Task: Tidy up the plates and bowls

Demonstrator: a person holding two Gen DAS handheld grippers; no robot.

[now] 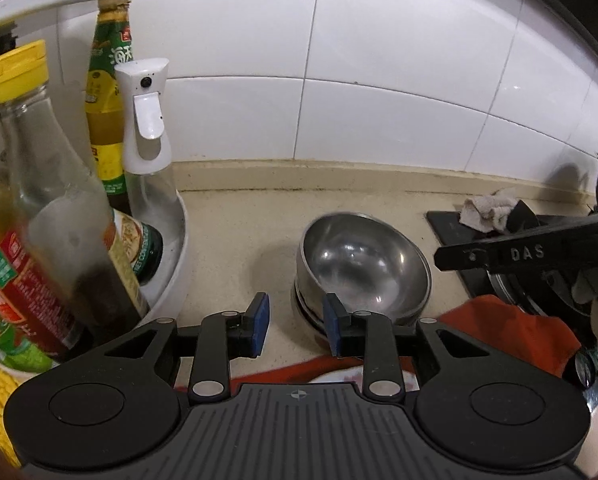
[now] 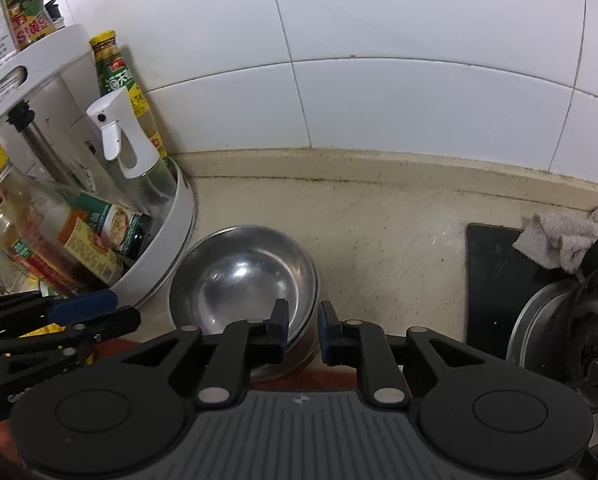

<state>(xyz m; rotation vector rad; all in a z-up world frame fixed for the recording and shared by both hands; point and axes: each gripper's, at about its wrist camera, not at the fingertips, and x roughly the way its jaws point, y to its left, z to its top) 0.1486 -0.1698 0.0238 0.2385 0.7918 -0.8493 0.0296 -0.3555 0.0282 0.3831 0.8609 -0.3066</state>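
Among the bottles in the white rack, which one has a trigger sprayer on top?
The clear spray bottle at the white rack's edge nearest the steel bowls; the other bottles have plain caps.

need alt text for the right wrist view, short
A stack of shiny stainless steel bowls sits on a beige countertop, its near rim between the slightly parted blue-padded jaws of the right gripper. A white condiment rack of bottles stands to its left, a black gas stove at right.

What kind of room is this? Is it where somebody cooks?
Yes, it looks like a home kitchen. Sauce bottles stand in a white rack by a tiled wall, steel bowls sit stacked on the counter, and a gas stove burner is off to the right.
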